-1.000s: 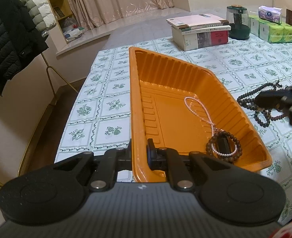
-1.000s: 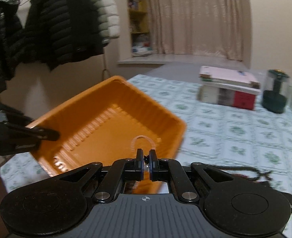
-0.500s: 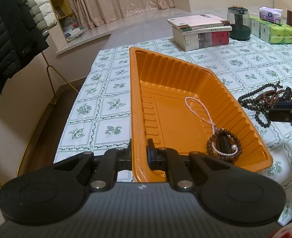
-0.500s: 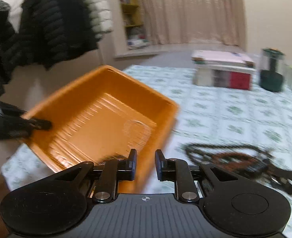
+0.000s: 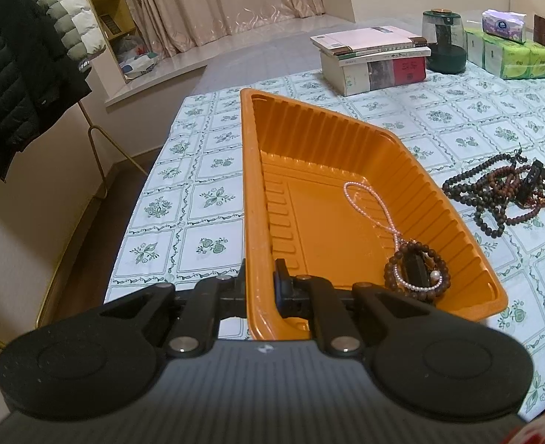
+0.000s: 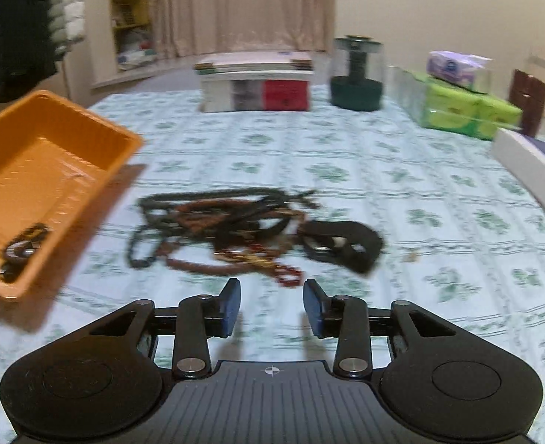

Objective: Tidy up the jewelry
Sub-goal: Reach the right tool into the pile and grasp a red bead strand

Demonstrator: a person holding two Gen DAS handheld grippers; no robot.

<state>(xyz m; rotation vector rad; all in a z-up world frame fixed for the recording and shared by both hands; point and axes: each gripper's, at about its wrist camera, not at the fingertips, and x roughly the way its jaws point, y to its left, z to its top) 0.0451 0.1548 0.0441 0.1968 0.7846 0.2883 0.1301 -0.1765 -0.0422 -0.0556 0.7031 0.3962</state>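
Orange tray (image 5: 346,125) w/ pearl strand (image 5: 368,203), dark bead bracelet (image 5: 416,270), maybe more.

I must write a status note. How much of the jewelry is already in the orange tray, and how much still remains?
Done: a pink bead strand and a dark bead bracelet lie in the orange tray. In hand: the left tool is shut on the tray's rim; the right tool, empty, has just been opening toward the pile. Left: the tangled bead strings and a black item on the tablecloth.
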